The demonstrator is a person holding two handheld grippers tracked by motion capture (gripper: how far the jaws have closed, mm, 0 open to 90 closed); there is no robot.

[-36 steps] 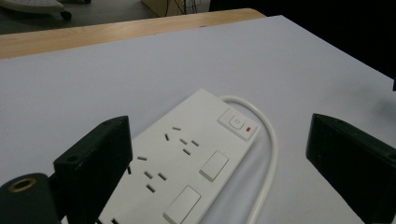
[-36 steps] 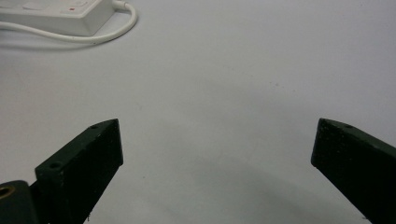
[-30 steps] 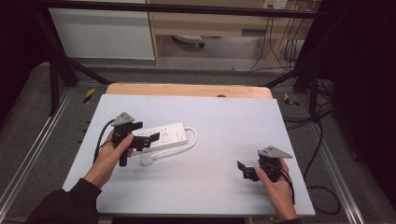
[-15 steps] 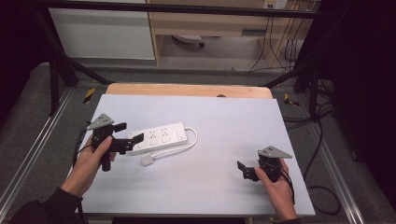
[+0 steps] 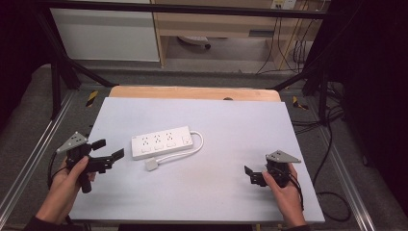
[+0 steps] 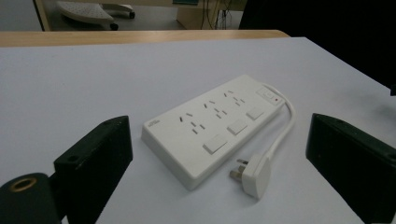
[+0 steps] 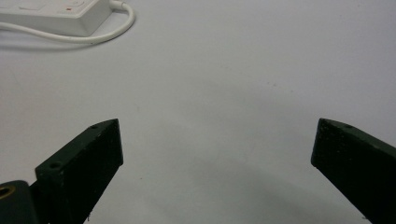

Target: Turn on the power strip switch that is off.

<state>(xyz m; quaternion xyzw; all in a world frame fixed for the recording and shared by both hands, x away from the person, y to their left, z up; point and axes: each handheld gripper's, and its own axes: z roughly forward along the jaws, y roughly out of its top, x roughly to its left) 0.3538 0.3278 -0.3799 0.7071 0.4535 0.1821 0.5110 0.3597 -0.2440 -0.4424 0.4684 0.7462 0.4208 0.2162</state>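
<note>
A white power strip (image 5: 162,142) was laid flat on the pale grey table (image 5: 231,120), left of the middle. Its long axis was run across the table, with the right end slightly farther from the person than the left. The sockets were faced upward. The cable (image 5: 195,147) was seen leaving the right end, curled round the near side and brought back to the white plug (image 5: 151,164), which was lying on the table just beside the strip's near edge.

The left gripper (image 5: 107,154) was held near the table's left edge, pointed toward the strip but clear of it, with the jaws spread wide and nothing between them. The right gripper (image 5: 251,174) was held near the right front of the table, well apart from the strip, pointed leftward; its jaws were also spread and empty.

In the left gripper view, details lost from above were made out: three sets of sockets, a switch beside each, a red-marked switch at the cable end of the power strip (image 6: 217,123), and the metal pins of the plug (image 6: 252,173). In the right gripper view, one end of the power strip (image 7: 51,14) and a loop of cable (image 7: 100,35) were caught at the top left, beyond bare table.
</note>
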